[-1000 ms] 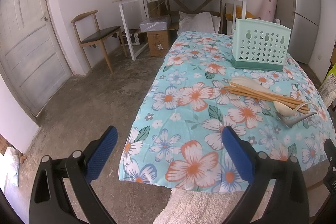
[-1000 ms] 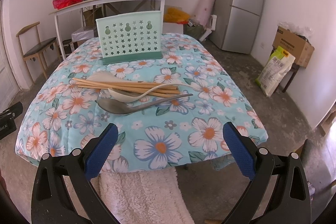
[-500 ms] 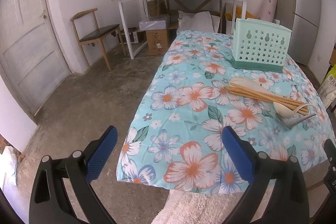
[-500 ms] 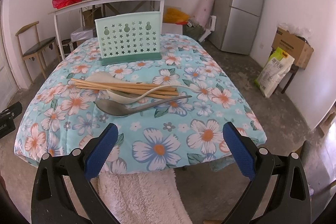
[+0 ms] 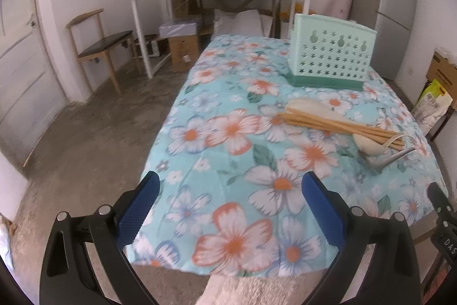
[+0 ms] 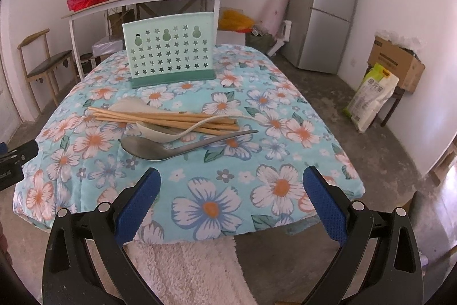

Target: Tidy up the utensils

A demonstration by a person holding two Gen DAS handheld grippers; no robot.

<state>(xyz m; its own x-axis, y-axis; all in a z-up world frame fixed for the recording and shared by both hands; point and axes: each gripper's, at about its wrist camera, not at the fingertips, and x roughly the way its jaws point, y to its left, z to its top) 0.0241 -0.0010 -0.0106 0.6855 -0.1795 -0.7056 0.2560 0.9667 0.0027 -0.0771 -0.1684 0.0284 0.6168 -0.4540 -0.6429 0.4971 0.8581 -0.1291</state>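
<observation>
Both the left gripper and the right gripper hang at the near edge of the table with their blue-padded jaws spread wide and nothing between them. On the floral tablecloth lies a loose pile of utensils: a bundle of wooden chopsticks, a cream ladle crossing over them, and a metal spoon just in front. The mint-green perforated holder stands upright behind the pile, apart from it.
</observation>
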